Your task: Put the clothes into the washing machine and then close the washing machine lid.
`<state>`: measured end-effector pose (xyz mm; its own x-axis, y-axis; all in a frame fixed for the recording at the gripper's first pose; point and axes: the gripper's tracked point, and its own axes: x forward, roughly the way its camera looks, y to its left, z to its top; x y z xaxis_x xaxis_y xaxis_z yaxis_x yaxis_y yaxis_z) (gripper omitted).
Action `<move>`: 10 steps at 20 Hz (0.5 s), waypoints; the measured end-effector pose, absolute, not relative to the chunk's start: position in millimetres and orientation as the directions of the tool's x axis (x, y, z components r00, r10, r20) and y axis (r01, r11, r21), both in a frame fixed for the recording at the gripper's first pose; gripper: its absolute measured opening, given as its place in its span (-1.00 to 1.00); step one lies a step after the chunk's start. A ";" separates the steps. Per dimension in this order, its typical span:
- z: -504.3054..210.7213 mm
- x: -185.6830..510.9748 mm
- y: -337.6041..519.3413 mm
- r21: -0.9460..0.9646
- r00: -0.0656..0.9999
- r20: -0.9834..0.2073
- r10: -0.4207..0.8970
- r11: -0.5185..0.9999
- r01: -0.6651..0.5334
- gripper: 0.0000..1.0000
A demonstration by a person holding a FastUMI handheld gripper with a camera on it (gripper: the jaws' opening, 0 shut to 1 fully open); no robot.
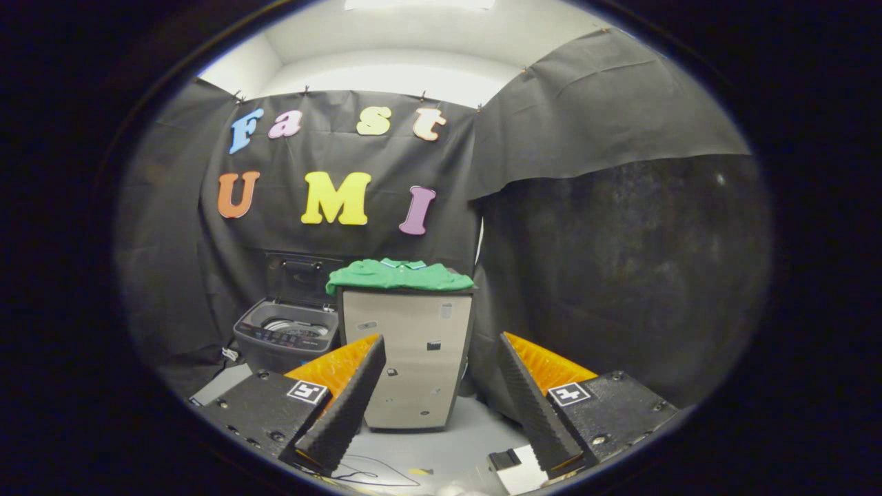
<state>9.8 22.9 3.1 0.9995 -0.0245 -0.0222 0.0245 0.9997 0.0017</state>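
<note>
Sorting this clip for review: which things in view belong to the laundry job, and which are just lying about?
Part of the job:
- green shirt, folded on the cabinet
- washing machine, its lid standing open
- gripper, jaws open, far short of both

Just there:
- silver cabinet under the shirt
- thin cable on the floor near the jaws
</note>
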 end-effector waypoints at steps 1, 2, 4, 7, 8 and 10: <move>5.2 12.2 25.1 0.000 0.999 -0.020 -0.026 1.000 0.026 1.00; 8.5 14.9 26.9 0.000 0.999 -0.019 -0.030 1.000 0.030 1.00; 14.4 21.9 33.2 -0.003 0.999 -0.021 -0.033 0.999 0.033 1.00; 21.8 34.8 43.1 -0.001 0.999 -0.024 -0.032 0.999 0.032 1.00; 25.0 39.8 46.0 -0.003 0.999 -0.029 -0.034 0.999 0.034 1.00; 32.3 52.4 51.9 -0.003 0.999 -0.036 -0.025 1.000 0.025 1.00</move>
<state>52.4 51.9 32.3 0.9990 -0.0253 -0.0361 0.0252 0.9997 -0.0035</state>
